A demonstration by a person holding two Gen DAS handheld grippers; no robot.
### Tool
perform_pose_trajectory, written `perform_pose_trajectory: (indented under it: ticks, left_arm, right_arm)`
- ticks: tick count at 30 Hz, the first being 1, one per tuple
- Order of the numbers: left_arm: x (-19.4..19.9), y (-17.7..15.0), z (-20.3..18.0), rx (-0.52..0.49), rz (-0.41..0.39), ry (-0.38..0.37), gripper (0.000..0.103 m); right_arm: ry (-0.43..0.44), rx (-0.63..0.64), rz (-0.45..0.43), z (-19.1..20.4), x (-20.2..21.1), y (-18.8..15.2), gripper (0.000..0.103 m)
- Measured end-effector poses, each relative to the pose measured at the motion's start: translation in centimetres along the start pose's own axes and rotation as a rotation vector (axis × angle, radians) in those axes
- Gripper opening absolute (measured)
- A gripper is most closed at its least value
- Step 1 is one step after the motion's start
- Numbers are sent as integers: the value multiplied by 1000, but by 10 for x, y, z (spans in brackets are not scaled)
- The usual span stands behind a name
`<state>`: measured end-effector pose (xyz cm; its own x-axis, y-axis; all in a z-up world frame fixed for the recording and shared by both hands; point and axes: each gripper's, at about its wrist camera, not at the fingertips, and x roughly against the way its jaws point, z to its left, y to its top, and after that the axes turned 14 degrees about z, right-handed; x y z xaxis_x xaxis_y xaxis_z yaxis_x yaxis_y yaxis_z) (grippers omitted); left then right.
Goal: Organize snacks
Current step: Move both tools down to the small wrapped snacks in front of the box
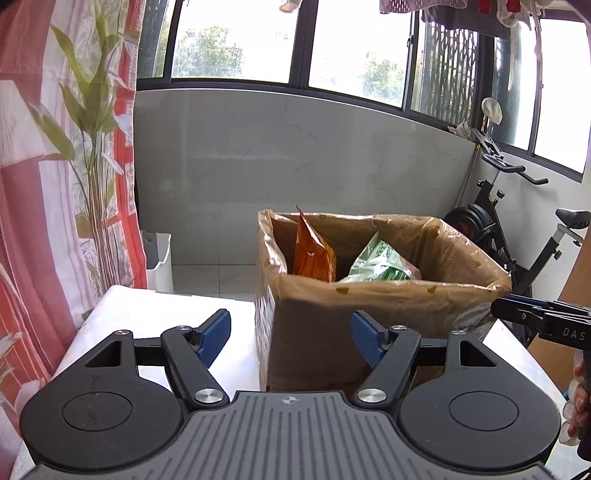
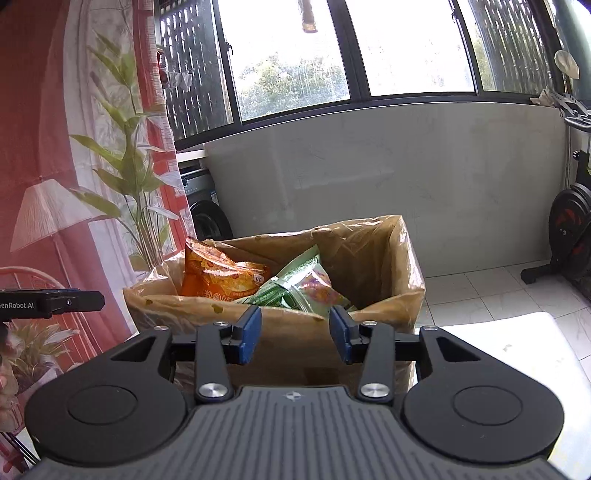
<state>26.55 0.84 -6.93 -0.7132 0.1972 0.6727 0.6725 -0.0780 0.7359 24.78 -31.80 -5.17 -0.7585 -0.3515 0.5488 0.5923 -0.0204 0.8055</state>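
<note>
Two grippers: left gripper (image 1: 290, 338) gapes wide, empty; right gripper (image 2: 294, 334) partly open, empty.
Box (image 2: 295, 354): centre frame, orange packet (image 2: 218, 275) and green packet (image 2: 295, 284) inside.

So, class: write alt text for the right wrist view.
An open gripper with nothing between its blue pads faces a lined cardboard box holding an orange snack bag and green snack bags.

Home balcony: exercise bike (image 1: 517, 236), washing machine (image 2: 207, 206), hanging laundry (image 1: 461, 14), printed curtain (image 1: 55, 166).
</note>
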Motion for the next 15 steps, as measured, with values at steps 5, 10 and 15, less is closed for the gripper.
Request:
perform_pose_trajectory:
  ticks: [5,10,15]
  left_arm:
    - [-13,-33,1,51,66,-31,74]
    - [-28,-57,1,71,125,-25,73]
    - [-34,-69,0,72,137,-16,73]
  right_arm:
    - [-4,-10,68,5,-10,-44,44]
    - [24,0,159,10,-26,-83,44]
    - [37,93,230,20,-45,-115,44]
